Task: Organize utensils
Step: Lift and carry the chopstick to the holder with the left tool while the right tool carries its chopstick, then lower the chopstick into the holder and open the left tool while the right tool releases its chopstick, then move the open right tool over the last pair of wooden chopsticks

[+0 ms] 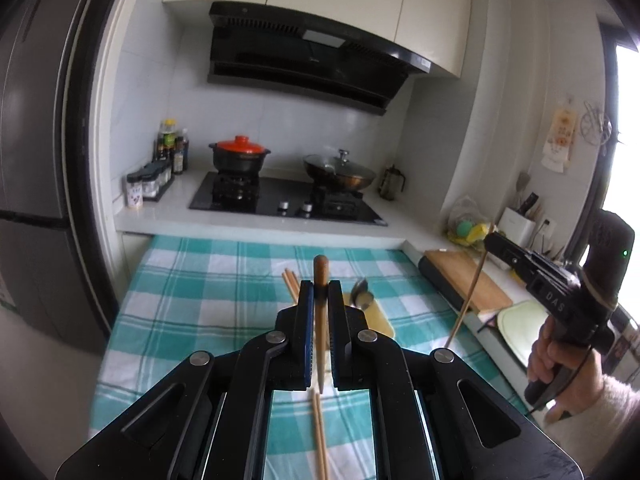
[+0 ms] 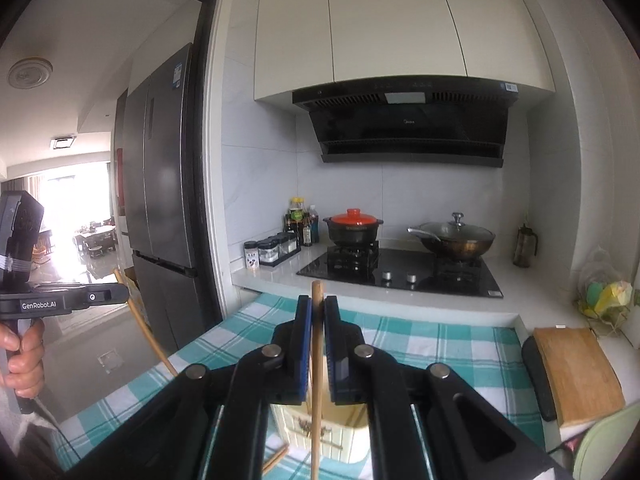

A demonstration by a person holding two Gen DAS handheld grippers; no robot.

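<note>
My left gripper is shut on a wooden utensil with a thick rounded brown end pointing up and a tapered tip hanging down. It is held above the teal checked cloth. Loose chopsticks lie on the cloth below, and another pair lies further back. A metal spoon stands in the cream utensil box. My right gripper is shut on a thin wooden chopstick, upright over the cream box. The other view shows it as the right gripper; the left gripper shows at the far left.
Behind the cloth is a black hob with a red-lidded pot and a lidded wok. Spice jars stand at the left. A wooden cutting board lies on the right, a fridge on the left.
</note>
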